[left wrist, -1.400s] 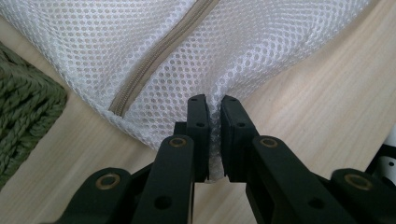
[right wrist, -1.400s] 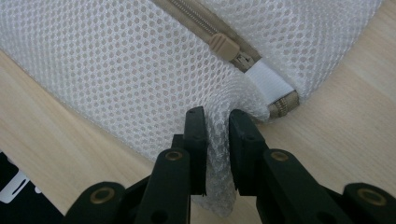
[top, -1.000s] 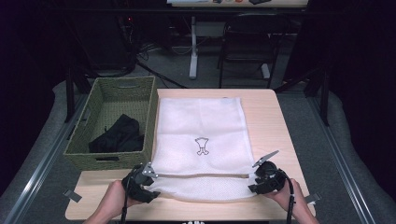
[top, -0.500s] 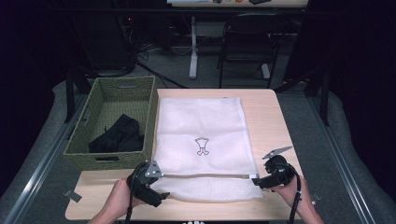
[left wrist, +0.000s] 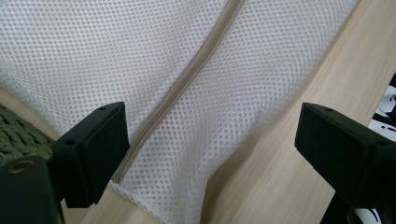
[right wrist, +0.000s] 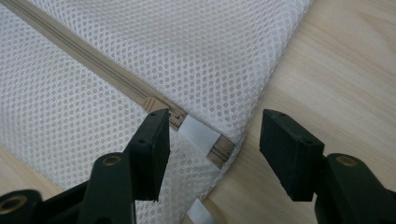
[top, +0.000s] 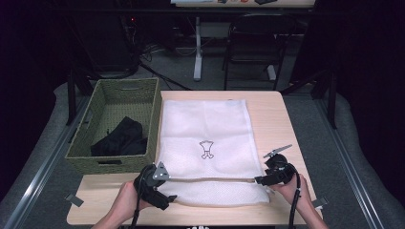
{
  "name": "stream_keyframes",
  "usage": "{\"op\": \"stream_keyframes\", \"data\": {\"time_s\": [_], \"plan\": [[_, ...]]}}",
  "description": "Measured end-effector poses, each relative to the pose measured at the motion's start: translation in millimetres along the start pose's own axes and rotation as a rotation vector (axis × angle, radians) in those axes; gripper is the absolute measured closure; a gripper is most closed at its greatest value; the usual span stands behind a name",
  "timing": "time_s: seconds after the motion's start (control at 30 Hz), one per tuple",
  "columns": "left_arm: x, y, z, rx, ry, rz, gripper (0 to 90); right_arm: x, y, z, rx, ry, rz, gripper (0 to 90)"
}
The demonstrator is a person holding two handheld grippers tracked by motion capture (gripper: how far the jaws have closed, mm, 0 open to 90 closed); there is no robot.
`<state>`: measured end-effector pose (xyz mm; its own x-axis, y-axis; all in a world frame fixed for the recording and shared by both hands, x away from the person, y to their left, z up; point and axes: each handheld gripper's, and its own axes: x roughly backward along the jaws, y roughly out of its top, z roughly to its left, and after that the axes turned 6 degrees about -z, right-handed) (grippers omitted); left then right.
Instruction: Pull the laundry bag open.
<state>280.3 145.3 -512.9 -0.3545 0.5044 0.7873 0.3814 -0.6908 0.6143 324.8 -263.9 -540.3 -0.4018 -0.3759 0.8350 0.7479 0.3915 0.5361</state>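
Observation:
A white mesh laundry bag (top: 205, 143) lies flat on the table, its beige zipper (top: 210, 180) running across the near end. My left gripper (top: 165, 190) sits at the bag's near left corner. Its jaws have just been opening and stand wide apart (left wrist: 212, 140) over the mesh and zipper (left wrist: 187, 79), touching neither. My right gripper (top: 260, 180) is at the zipper's right end. Its jaws (right wrist: 215, 140) have just been closing. They straddle the bag's corner and a white tab (right wrist: 198, 133) without pressing on them. The zipper slider (right wrist: 156, 103) lies by the left jaw's tip.
A green woven basket (top: 114, 95) stands left of the bag, touching it, with a dark garment (top: 122, 138) inside. Bare wooden table (top: 282, 124) shows to the right of the bag and along the front edge. A chair (top: 253, 43) stands beyond the table.
My right gripper has shifted a little to the right at the zipper's end. The left hand has stayed in place. The zipper now shows as a straight line between the two grippers.

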Motion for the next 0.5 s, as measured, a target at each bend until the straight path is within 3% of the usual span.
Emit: {"op": "stream_keyframes", "data": {"time_s": [0.27,0.5], "plan": [[-4.3,4.0,-0.7,0.000,0.007,-0.008,10.1,-6.6,-2.0,-1.0,-0.027,0.004,0.017,50.7],[-7.8,6.1,-1.0,0.004,0.012,-0.015,10.9,-11.9,-3.5,1.3,0.004,-0.010,0.048,52.8]]}}
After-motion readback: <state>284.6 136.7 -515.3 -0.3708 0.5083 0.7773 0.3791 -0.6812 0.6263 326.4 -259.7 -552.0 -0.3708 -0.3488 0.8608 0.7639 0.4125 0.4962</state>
